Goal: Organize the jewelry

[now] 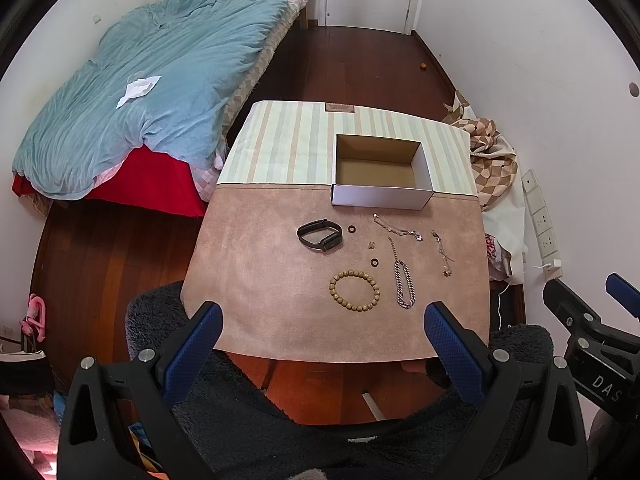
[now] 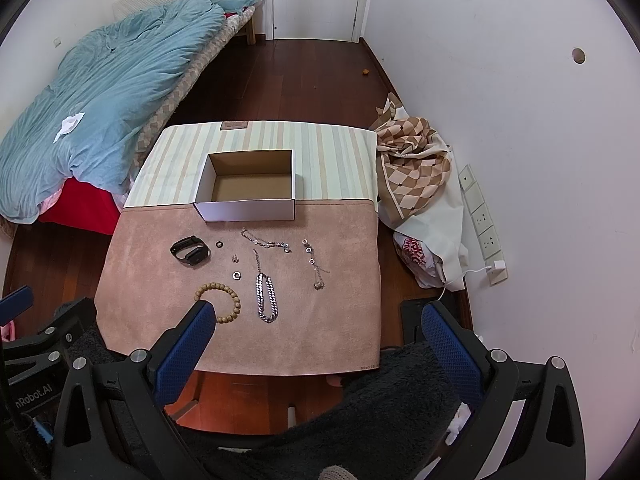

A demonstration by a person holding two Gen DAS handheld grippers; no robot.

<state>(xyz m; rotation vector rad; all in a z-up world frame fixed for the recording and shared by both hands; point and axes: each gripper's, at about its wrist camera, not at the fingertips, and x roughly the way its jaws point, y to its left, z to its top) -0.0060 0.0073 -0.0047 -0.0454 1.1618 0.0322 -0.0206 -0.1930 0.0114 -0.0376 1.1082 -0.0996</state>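
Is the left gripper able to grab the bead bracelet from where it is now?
Probably yes. The left gripper is open and hangs above the table's near edge, and the bead bracelet lies flat just ahead with bare cloth around it, so nothing blocks the way.

Even, soft daylight, sharp centre, strong fisheye bending and black vignette at edges.
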